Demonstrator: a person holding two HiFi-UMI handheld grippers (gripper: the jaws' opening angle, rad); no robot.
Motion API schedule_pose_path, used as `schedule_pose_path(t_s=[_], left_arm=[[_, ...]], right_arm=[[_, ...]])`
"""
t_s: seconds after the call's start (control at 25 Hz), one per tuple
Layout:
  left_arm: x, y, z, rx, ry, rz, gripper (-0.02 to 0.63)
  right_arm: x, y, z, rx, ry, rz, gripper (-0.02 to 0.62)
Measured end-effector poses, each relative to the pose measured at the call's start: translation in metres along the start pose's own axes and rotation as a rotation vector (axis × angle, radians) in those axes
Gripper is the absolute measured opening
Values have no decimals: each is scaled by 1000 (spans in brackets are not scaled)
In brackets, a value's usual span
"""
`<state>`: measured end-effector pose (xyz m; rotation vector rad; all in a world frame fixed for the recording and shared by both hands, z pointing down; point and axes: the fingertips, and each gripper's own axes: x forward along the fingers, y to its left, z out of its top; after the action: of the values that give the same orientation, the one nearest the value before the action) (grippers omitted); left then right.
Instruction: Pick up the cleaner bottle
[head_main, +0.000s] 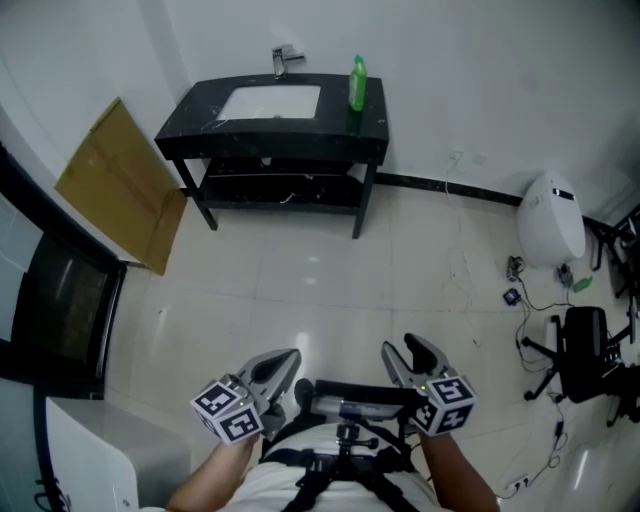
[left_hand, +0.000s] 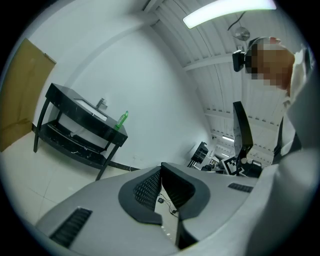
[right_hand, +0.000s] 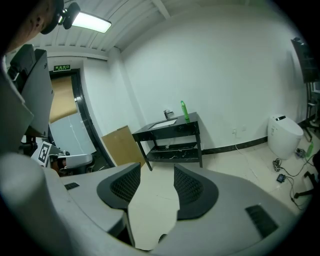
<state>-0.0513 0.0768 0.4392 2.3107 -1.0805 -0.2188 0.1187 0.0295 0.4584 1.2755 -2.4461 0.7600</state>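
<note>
Holding left gripper (head_main: 288, 364) level, jaws together, right gripper (head_main: 406, 352) dipped, jaws apart

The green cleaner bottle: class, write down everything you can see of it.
The cleaner bottle is slim, bright green and looks like plastic, narrowing to a green top. It stands upright on the black washstand, near its right end in the head view, right of the white basin. Only the washstand touches it.
</note>
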Motion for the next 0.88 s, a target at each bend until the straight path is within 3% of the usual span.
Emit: schedule_pose_path(t_s=[0.48, 0.88], left_arm=[[-27, 60, 30, -21, 12, -20, 0], [-22, 80, 34, -47, 17, -13, 0]], right_arm=[[51, 42, 19, 3, -9, -35, 216], [79, 41, 25, 3, 3, -23, 216]])
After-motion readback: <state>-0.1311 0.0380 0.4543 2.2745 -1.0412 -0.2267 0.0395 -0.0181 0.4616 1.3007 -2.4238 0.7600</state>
